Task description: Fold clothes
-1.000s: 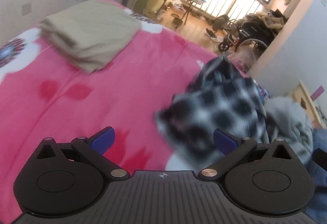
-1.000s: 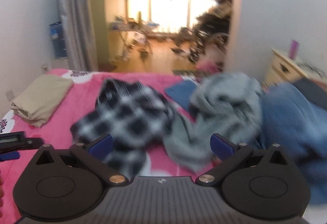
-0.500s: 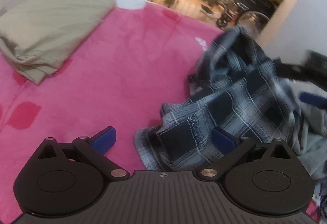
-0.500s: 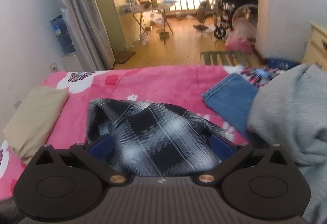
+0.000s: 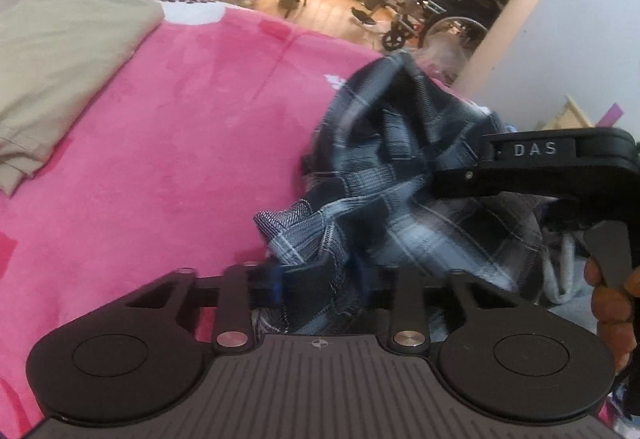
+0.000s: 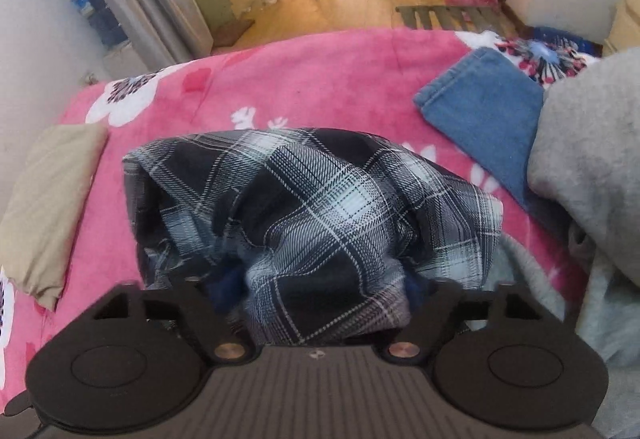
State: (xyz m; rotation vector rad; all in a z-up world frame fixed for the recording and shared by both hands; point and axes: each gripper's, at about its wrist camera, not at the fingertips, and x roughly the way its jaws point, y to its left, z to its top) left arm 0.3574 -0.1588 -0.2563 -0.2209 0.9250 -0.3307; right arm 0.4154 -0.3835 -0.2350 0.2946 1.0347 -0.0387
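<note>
Your left gripper (image 5: 320,277) is clamped on an edge of the plaid shirt (image 5: 404,175), with cloth bunched between its blue pads. Your right gripper (image 6: 316,289) is likewise closed on a fold of the same shirt, which mounds directly ahead of its fingers on the pink blanket (image 6: 320,79). A folded tan garment (image 6: 48,207) lies left of the right gripper. Folded denim (image 6: 486,107) and a grey garment (image 6: 592,143) lie to its right.
</note>
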